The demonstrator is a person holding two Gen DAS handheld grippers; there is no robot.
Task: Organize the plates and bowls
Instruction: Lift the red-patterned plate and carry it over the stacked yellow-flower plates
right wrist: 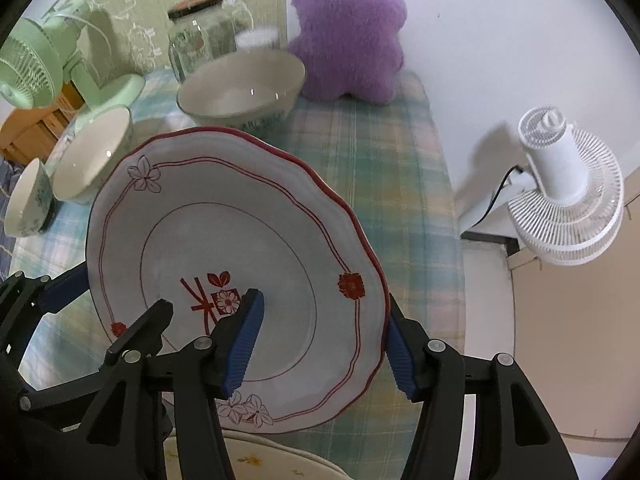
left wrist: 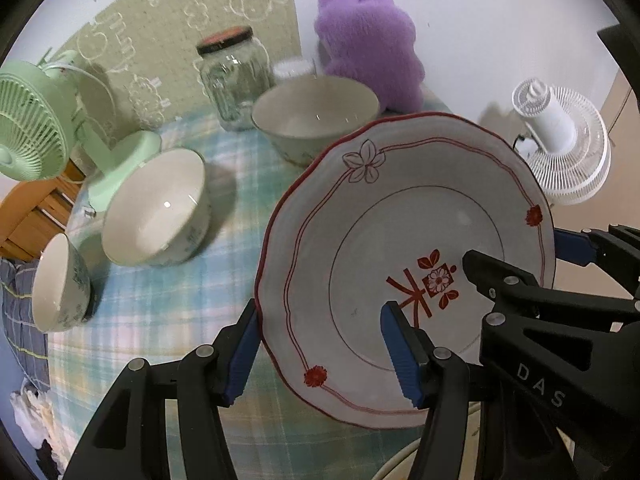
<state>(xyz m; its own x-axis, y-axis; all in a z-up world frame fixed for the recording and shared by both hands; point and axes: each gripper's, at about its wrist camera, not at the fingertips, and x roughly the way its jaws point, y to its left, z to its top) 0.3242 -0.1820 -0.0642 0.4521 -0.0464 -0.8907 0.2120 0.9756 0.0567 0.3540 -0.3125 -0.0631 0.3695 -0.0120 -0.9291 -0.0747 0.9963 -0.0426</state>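
A white plate (left wrist: 400, 208) with a red scalloped rim and red flower marks hangs tilted above the plaid tablecloth (left wrist: 168, 320). My left gripper (left wrist: 320, 320) is shut on its left rim, one blue pad outside and one inside the well. The right gripper (right wrist: 324, 308) is shut on the opposite rim of the plate (right wrist: 224, 224) in the same way; its black fingers (left wrist: 500, 276) also show in the left wrist view. Three white bowls stand to the left: large (left wrist: 316, 120), medium (left wrist: 156, 208), small (left wrist: 60, 284). A cream plate (right wrist: 280, 460) lies below.
At the back stand a green desk fan (left wrist: 36, 132), a glass jar (left wrist: 234, 76) and a purple plush toy (left wrist: 368, 40). A white fan (right wrist: 568, 184) sits off the table's right edge. Bare plaid cloth (right wrist: 392, 168) stretches right of the plate.
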